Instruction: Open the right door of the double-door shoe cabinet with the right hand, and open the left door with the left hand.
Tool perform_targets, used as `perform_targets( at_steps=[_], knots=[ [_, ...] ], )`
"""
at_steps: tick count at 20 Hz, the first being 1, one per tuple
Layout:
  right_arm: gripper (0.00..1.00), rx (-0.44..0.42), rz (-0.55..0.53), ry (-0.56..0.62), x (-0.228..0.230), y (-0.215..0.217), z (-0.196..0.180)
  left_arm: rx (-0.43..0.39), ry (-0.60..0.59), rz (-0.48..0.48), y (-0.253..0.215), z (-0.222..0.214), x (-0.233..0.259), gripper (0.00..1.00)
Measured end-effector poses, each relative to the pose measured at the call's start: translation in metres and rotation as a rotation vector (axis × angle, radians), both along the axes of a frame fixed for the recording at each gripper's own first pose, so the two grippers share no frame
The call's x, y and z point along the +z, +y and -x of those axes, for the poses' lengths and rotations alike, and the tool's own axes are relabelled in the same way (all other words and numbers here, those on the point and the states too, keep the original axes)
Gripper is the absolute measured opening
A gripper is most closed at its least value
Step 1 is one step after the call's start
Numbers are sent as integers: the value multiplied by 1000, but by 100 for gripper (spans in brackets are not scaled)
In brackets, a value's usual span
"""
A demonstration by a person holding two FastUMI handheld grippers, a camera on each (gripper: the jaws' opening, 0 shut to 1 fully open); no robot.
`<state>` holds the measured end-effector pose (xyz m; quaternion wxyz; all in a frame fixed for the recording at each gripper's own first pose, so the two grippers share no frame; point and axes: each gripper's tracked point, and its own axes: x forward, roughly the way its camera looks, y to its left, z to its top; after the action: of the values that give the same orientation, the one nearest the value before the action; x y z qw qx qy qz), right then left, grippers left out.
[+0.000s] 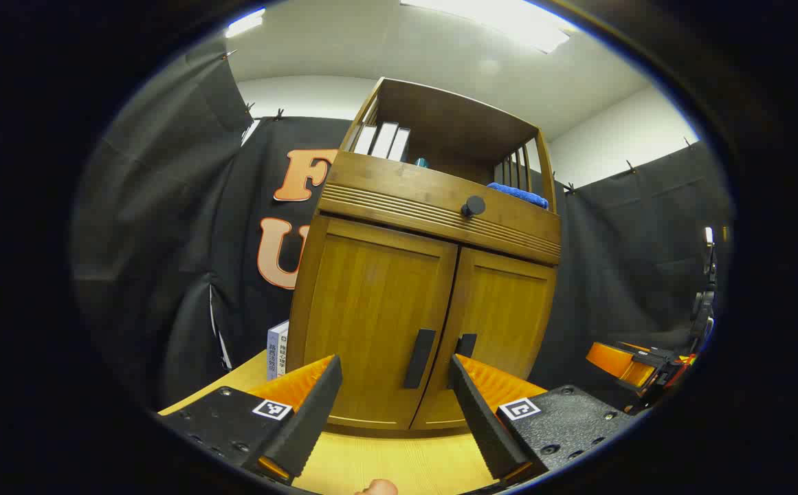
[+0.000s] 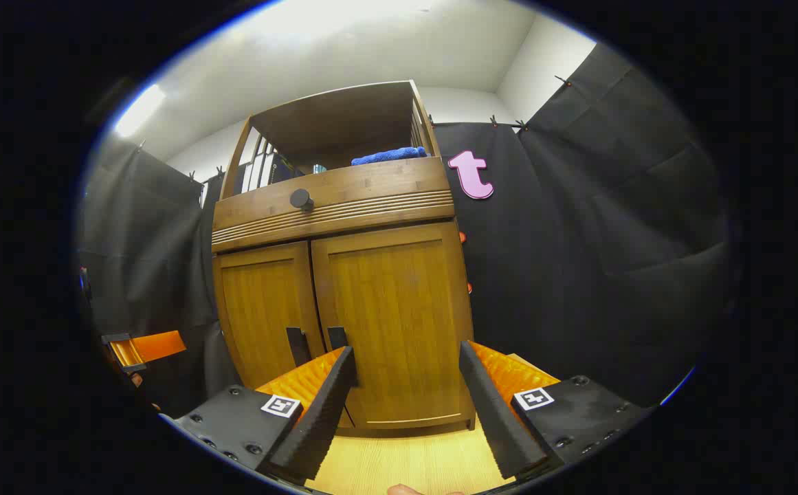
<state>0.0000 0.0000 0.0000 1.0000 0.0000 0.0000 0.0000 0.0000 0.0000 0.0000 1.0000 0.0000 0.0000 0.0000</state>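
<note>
on the counter (image 1: 399,460) stands the shoe cabinet (image 1: 426,275), both doors flush shut. left tool (image 1: 395,405) and right tool (image 2: 405,405) gape, holding nothing. stiff hinged wood likely swings lightly; pinch the left handle (image 1: 419,358) and right handle (image 2: 337,337) at the centre seam.

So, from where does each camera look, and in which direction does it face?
Left gripper view: rides on the left tool, low before the cabinet, facing up at the closed left door and its handle; own open fingers at bottom, a fingertip at the edge, the right tool far right.
Right gripper view: rides on the right tool, facing up at the closed right door; own open fingers at bottom, the left tool far left.
Both share the cabinet, drawer knob, blue cloth and wooden table.
</note>
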Motion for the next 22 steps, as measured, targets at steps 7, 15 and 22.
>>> perform_targets(
  at_steps=[7, 15, 22],
  knots=[
    [89, -4, 3, -1, 4, -1, 12, -14, -6, 3, -7, 7, 4, 94],
    [97, -18, 3, -6, 9, -4, 20, -23, -18, -13, -9, 11, 11, 94],
    [89, 11, 11, -12, 8, 6, 11, -18, -26, -15, -9, 13, 13, 94]
  ],
)
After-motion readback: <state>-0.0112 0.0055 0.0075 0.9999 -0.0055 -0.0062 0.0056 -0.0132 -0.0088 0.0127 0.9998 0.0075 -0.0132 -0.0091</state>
